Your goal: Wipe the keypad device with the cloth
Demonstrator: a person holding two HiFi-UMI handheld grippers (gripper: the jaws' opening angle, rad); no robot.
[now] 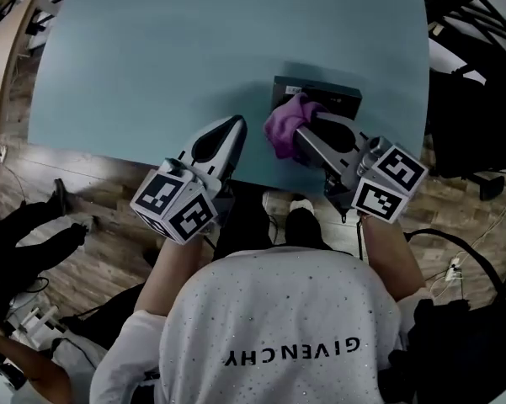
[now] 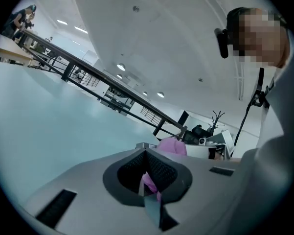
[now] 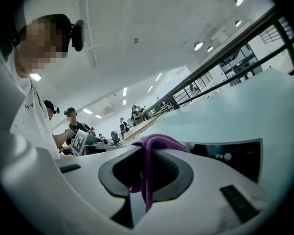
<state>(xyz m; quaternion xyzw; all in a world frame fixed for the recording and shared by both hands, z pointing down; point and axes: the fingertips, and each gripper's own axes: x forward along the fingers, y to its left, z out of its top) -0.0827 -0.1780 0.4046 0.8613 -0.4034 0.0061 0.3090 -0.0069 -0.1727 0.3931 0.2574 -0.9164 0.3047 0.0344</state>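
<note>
The jaws of our right gripper [image 3: 149,148] are closed on the soft purple cloth [image 3: 147,177]. A fold of it runs down through the hollow between them and bunches over their tips. In the head view that bunch [image 1: 284,124] sits on the near left corner of the dark, flat, rectangular keypad device [image 1: 337,98], with the right gripper [image 1: 299,133] angled in from the near side. The device lies flat towards the right of the pale teal bench [image 1: 168,57].

Our left gripper [image 2: 146,151] has its jaws together. A sliver of pink shows in their hollow, but the head view shows the left gripper [image 1: 236,124] just beside the cloth with bare bench between them, so we judge it holds nothing.

We judge the wipe to be at its start: the cloth is gripped and has reached the device. Next we should drag the bunch across the top face towards the far right corner. That calls for light, even pressure so the device does not slide, and the left gripper could steady its left edge.
</note>
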